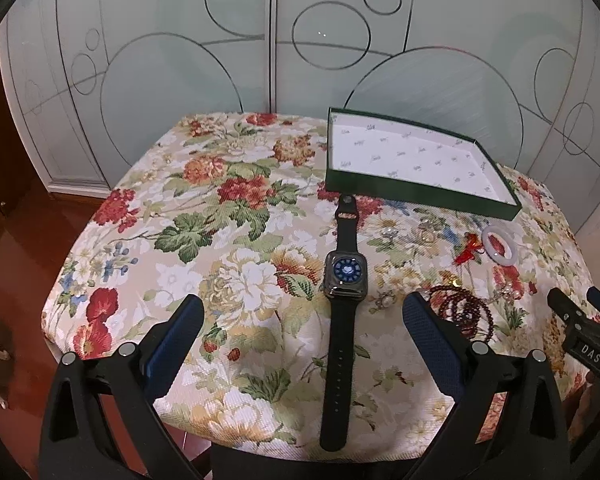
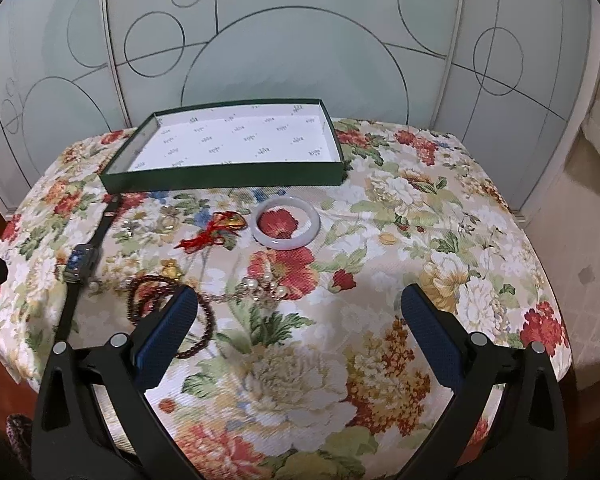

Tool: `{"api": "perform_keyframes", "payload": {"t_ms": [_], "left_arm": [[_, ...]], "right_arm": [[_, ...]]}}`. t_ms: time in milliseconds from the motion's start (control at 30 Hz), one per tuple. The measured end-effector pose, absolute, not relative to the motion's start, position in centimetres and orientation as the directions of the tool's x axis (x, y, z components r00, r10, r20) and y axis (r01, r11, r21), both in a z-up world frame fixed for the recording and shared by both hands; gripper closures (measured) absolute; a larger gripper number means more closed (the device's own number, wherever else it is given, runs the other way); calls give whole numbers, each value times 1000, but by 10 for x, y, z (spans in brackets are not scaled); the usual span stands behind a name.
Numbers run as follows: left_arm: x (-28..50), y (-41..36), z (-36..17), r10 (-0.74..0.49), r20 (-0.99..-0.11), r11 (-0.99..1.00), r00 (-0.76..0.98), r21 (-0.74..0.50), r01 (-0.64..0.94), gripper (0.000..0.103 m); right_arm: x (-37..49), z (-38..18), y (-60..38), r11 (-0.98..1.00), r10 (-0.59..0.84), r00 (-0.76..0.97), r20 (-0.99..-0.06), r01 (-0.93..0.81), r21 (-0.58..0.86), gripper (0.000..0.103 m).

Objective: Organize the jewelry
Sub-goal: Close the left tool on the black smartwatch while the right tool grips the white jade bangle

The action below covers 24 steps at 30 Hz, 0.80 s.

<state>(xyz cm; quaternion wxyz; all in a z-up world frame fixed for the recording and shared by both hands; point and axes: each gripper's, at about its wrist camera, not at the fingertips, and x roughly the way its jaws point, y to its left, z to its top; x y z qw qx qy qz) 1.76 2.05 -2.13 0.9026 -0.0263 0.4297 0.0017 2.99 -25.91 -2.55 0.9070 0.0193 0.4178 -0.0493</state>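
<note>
A black smartwatch (image 1: 343, 280) lies flat on the floral cloth, straight ahead of my open, empty left gripper (image 1: 303, 312). It also shows at the left of the right wrist view (image 2: 78, 266). A green box (image 1: 420, 194) with a white lining stands open behind it (image 2: 220, 174). A pale bangle (image 2: 286, 226), a red tassel charm (image 2: 216, 229), a dark bead bracelet (image 2: 160, 300) and a pearl piece (image 2: 266, 288) lie ahead of my open, empty right gripper (image 2: 299, 308).
The floral-covered table (image 2: 380, 240) ends close below both grippers and drops off at the left and right. Frosted sliding doors (image 1: 260, 60) stand behind it. The right gripper's body (image 1: 580, 328) shows at the right edge of the left wrist view.
</note>
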Motion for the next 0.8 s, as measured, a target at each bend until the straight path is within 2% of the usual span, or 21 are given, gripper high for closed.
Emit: {"api": "perform_keyframes", "payload": {"t_ms": [167, 200, 233, 300, 400, 533, 800], "left_arm": [[32, 29, -31, -13, -781, 999, 624, -41, -30, 4], [36, 31, -32, -11, -782, 999, 623, -39, -32, 5], [41, 33, -34, -14, -782, 999, 623, -43, -32, 5], [48, 35, -37, -12, -784, 998, 620, -46, -38, 5], [57, 37, -42, -16, -791, 998, 612, -52, -41, 5], [62, 35, -46, -30, -793, 998, 609, -61, -31, 5], [69, 23, -58, -43, -810, 998, 584, -58, -7, 5]], "right_arm": [[52, -34, -267, 993, -33, 628, -777, 107, 44, 3], [56, -35, -266, 993, -29, 628, -778, 104, 48, 8], [62, -36, -267, 994, -22, 627, -779, 99, 51, 19], [72, -41, -265, 994, -27, 613, -790, 100, 44, 27], [86, -49, -265, 994, -17, 603, -797, 97, 52, 26], [101, -60, -266, 995, -38, 593, -805, 99, 26, 16], [128, -81, -268, 994, -47, 567, -822, 108, 18, 16]]}}
